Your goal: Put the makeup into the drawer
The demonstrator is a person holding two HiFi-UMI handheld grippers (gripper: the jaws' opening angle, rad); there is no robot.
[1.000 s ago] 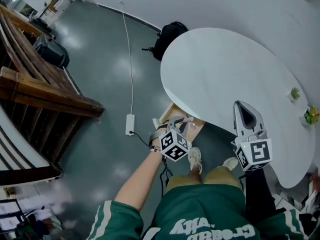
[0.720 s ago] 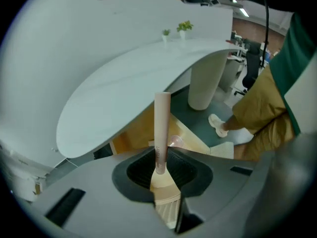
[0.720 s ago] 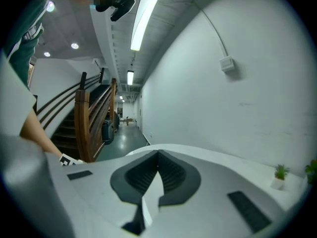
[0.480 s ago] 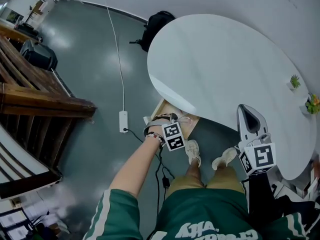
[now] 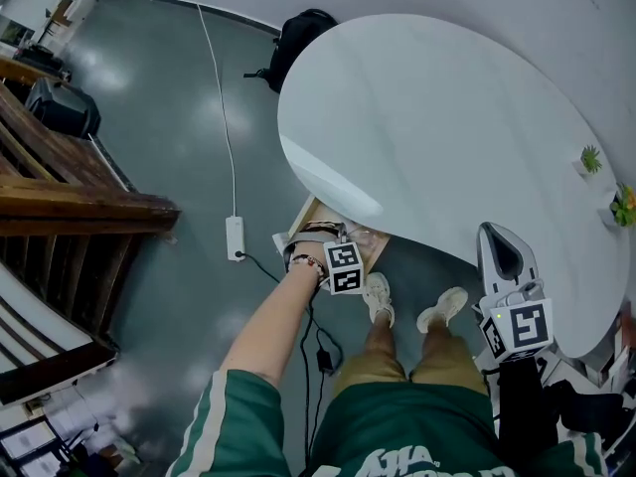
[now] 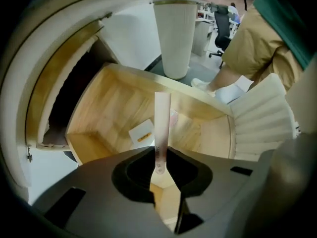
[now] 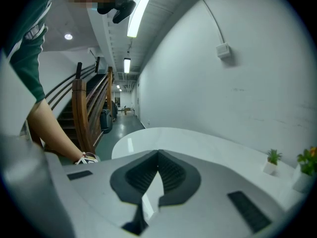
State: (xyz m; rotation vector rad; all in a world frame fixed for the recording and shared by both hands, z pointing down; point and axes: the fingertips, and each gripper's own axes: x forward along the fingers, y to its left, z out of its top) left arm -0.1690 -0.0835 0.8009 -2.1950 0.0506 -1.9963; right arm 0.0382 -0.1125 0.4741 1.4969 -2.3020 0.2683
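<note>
While the person stands at the table [image 5: 447, 117], the left tongs [image 6: 159, 158] point straight down, pinching a thin pale tube [image 6: 162, 123] of makeup by its near end. The rest of the tube juts out past the tips, its long axis in line with the tongs rather than across them. Directly beneath it lies the open wooden drawer [image 6: 99, 90], pulled out from under the table's rim, so the tube hangs over the drawer's middle, inside the line of its walls. Whether the far end touches the drawer floor cannot be told from here. On that floor, just beside the tube's line, sit a small white card [image 6: 140, 133] and a pinkish item [image 6: 174, 117]. Beyond the drawer's far wall stand the table's ribbed white pedestal [image 6: 173, 38] and the person's shoe [image 6: 203, 85].

The right tongs [image 7: 157, 155] are pressed together with nothing between them. They are held well apart from the drawer, at the person's other side, and aimed across the tabletop. The left hand is plainly the nearer one and the one that carries the makeup.

What matters for the coming move appears to be that straight-down alignment. With the drawer squarely below and the tube end-on to it, letting go would likely drop it inside. An upright tube would probably topple, though, and the bare wood left of the card looks like the roomier landing spot.
</note>
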